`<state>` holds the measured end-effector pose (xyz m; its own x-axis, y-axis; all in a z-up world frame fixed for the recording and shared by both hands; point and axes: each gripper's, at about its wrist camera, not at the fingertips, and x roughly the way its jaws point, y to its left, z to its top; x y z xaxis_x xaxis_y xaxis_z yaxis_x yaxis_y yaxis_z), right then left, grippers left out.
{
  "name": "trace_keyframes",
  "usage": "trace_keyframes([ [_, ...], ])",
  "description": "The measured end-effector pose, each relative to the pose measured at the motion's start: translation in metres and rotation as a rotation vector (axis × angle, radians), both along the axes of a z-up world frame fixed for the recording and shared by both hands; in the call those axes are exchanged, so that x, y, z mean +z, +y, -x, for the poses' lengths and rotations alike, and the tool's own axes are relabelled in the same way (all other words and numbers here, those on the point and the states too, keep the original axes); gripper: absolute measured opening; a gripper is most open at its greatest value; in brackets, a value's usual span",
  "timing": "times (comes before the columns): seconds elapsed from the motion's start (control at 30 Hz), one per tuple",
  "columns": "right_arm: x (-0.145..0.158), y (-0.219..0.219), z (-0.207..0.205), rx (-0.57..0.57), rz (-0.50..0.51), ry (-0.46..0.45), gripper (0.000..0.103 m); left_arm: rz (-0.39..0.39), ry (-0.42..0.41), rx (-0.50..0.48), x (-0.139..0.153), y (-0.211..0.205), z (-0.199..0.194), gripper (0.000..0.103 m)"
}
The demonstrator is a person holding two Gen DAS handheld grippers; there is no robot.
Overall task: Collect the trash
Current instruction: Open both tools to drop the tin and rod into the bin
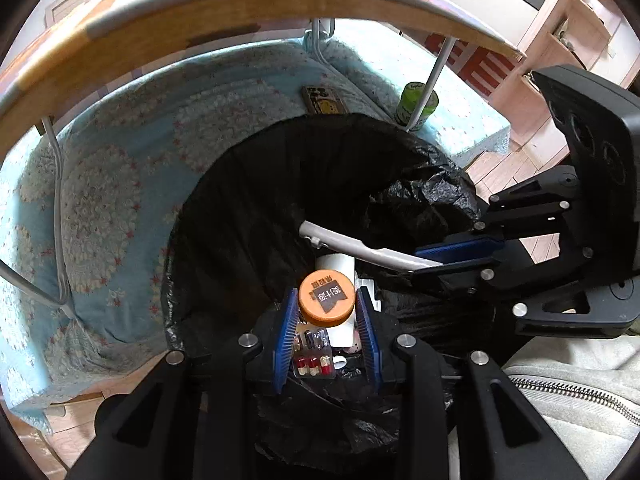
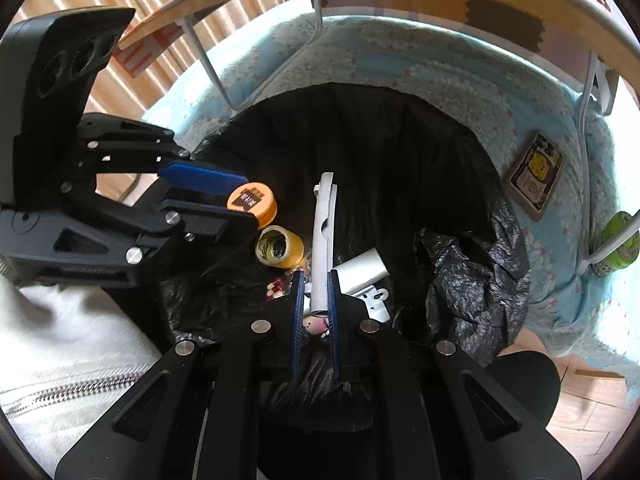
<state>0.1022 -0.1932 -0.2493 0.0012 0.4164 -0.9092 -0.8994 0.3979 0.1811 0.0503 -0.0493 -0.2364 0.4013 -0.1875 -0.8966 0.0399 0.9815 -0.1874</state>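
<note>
Both grippers hang over the black-lined bin (image 1: 280, 184): left gripper (image 1: 327, 320) clamps an orange cap (image 1: 327, 299), right gripper (image 2: 315, 300) grips a grey stick (image 2: 323, 236), possibly a handle. Released unevenly, it could bridge the rim.

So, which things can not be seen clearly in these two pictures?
- Left wrist view: bin bag floor, hidden by the left gripper and its orange cap.
- Right wrist view: pink item behind the right gripper holding the grey handle.
- Green can, cut by the edge.
</note>
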Motion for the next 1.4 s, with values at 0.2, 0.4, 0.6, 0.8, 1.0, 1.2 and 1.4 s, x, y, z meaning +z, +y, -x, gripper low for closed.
trace_keyframes([
  [0.2, -0.006, 0.008, 0.0, -0.001, -0.004, 0.014, 0.012, 0.007, 0.018, 0.018, -0.003, 0.001, -0.003, 0.029],
  [0.4, -0.006, 0.005, -0.004, -0.014, -0.023, 0.022, 0.019, 0.024, 0.011, 0.032, 0.0, 0.005, -0.002, 0.044],
  [0.6, 0.003, 0.0, -0.004, -0.025, -0.035, 0.008, 0.019, 0.03, -0.022, 0.034, 0.01, 0.007, 0.001, 0.044],
  [0.8, 0.02, -0.001, -0.003, -0.015, -0.061, -0.025, 0.019, 0.011, -0.081, 0.041, 0.034, 0.014, 0.005, 0.044],
  [1.0, 0.046, 0.003, -0.006, -0.004, -0.101, -0.075, 0.019, -0.019, -0.166, 0.043, 0.068, 0.024, 0.009, 0.044],
  [1.2, 0.076, 0.008, -0.01, 0.008, -0.153, -0.132, 0.019, -0.052, -0.257, 0.046, 0.107, 0.036, 0.011, 0.044],
  [1.4, 0.105, 0.014, -0.017, 0.021, -0.207, -0.184, 0.019, -0.081, -0.331, 0.057, 0.138, 0.051, 0.008, 0.044],
])
